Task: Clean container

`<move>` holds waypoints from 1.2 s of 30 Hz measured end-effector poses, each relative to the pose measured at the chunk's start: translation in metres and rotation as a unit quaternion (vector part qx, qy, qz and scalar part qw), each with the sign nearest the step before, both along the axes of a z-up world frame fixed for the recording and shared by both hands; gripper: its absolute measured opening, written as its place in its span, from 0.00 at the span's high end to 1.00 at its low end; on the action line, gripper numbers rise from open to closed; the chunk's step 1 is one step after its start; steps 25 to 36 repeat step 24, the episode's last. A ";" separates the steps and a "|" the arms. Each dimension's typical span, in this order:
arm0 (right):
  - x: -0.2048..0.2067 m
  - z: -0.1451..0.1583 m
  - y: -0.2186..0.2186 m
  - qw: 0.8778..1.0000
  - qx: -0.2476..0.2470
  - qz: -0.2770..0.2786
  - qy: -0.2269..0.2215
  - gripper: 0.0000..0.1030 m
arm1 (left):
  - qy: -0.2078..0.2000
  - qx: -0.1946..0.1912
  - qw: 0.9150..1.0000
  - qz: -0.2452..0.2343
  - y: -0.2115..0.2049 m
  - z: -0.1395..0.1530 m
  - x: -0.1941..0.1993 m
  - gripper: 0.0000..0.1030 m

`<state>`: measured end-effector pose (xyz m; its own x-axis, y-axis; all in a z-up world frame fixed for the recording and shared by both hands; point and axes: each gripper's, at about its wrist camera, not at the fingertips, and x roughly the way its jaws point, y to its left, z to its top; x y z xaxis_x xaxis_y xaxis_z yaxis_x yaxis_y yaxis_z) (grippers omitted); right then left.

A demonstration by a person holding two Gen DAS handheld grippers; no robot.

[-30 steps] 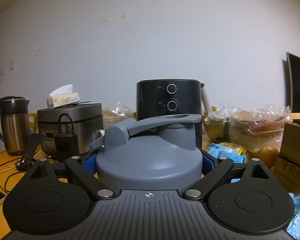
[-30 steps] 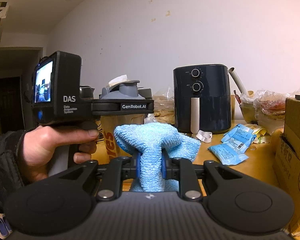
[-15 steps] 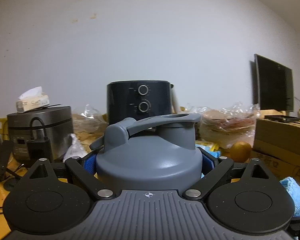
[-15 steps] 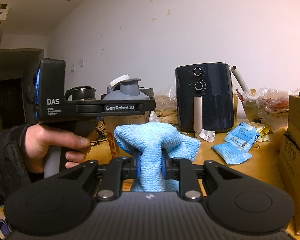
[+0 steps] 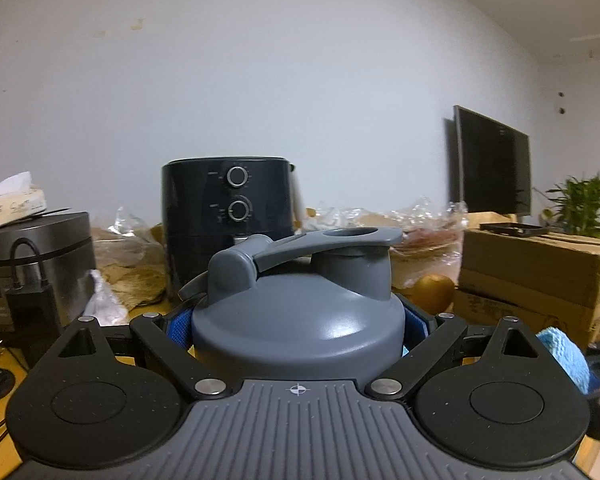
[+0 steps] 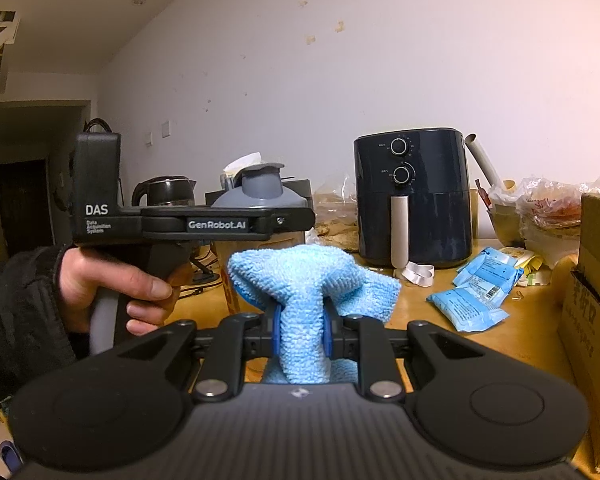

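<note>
A dark air fryer (image 6: 414,200) with two dials stands at the back of the wooden counter (image 6: 428,320), against the white wall. To its right lie blue packets (image 6: 476,292), crinkled plastic bags of food (image 6: 548,212) and a cardboard box (image 6: 592,320). In the left wrist view a rice cooker (image 5: 32,256) with a tissue box (image 5: 12,204) on top sits left of the fryer, with a dark screen (image 5: 492,164), a potted plant (image 5: 584,208) and a round yellow fruit (image 5: 432,292) off to the right. A kettle (image 6: 164,194) shows behind the left gripper in the right wrist view.

The left gripper (image 5: 298,328) has its jaws closed around the bottle (image 5: 300,320), blue pads pressed on each side just under the lid. The bottle is upright, held in front of the fryer; its grey domed lid has a closed flip cap and a loop handle tilted up to the right. In the right wrist view its body is pale with orange print, mostly hidden behind the cloth.

The right gripper (image 6: 302,330) has its jaws pinched tight on a light blue cloth (image 6: 308,292), which bunches up above them. The cloth stands just beside the bottle, between camera and bottle; whether they touch I cannot tell. A hand (image 6: 112,284) in a dark sleeve grips the left gripper's handle.
</note>
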<state>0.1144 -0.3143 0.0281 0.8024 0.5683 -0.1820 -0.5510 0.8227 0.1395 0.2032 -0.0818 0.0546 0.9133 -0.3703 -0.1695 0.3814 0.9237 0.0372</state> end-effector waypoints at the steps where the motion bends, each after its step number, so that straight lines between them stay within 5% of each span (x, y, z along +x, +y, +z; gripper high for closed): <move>1: 0.000 0.001 0.000 1.000 0.000 0.000 -0.001 0.85 | 0.000 0.000 1.000 -0.007 0.001 0.000 0.001 0.08; 24: -0.006 0.011 -0.001 0.999 -0.027 0.012 0.020 0.86 | 0.000 -0.004 0.988 -0.156 0.028 -0.005 0.019 0.08; 36: -0.006 0.011 -0.001 0.999 -0.027 0.012 0.020 0.86 | 0.000 -0.004 0.988 -0.156 0.028 -0.005 0.019 0.08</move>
